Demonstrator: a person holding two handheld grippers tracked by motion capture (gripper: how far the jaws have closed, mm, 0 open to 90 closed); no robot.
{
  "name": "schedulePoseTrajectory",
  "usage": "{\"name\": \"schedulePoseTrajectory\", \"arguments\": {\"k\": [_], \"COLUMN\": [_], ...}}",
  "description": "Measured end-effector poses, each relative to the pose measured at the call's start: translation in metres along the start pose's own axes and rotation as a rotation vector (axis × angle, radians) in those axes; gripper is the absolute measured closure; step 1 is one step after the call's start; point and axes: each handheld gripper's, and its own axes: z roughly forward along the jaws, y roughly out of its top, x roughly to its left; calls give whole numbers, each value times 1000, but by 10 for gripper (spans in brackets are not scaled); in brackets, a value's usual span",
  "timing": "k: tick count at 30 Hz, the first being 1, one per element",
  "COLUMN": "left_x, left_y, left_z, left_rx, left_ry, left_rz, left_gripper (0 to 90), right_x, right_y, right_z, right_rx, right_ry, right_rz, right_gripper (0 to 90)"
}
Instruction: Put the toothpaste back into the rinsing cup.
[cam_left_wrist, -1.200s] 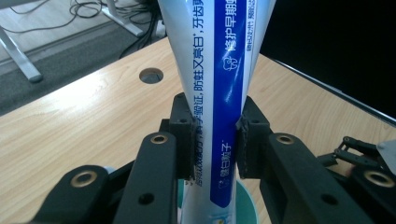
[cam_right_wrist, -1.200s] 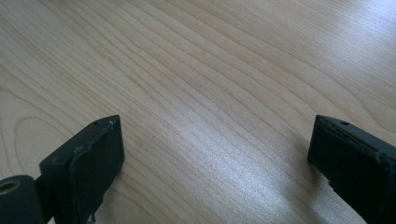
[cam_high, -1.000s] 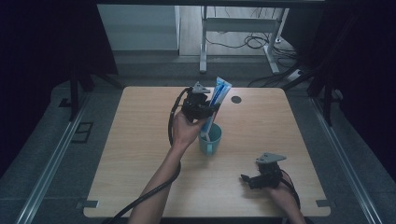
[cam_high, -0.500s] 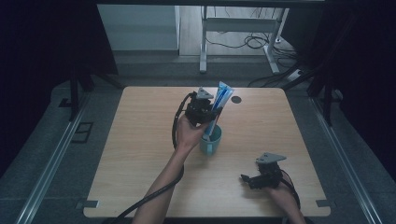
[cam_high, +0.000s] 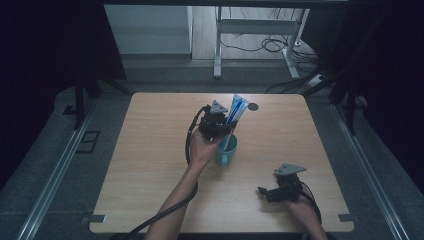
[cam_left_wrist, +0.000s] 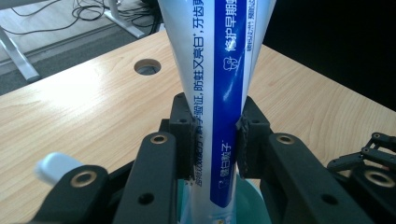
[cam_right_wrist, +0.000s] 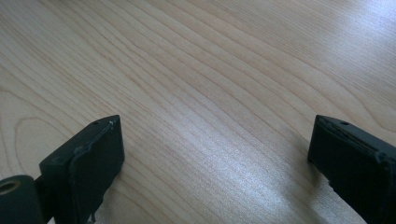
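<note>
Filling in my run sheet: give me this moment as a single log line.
left tool: shut on toothpaste tube | tube: lower end in teal cup | right tool: open over table

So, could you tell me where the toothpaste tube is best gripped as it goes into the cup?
Probably mid-body, across its flat faces, as the left gripper does: the toothpaste tube narrows there and fans wide toward the crimped top. Coming from the person's side leaves the capped end free to point down into the teal cup.

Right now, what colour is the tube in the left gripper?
The tube is white with a blue stripe and printed text, clearest in the left gripper view.
</note>
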Motion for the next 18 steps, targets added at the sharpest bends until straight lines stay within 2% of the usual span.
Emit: {"name": "schedulePoseTrajectory", "arguments": {"k": [18], "left_x": [0], "left_y": [-17], "left_z": [11], "left_rx": [6], "left_ry": [-5], "left_rz": [-13], "left_gripper": [721], "right_x": [0], "right_y": [0], "right_z": [0], "right_rx": [0], "right_ry": [0], "right_rz": [-1], "right_gripper": [35]}}
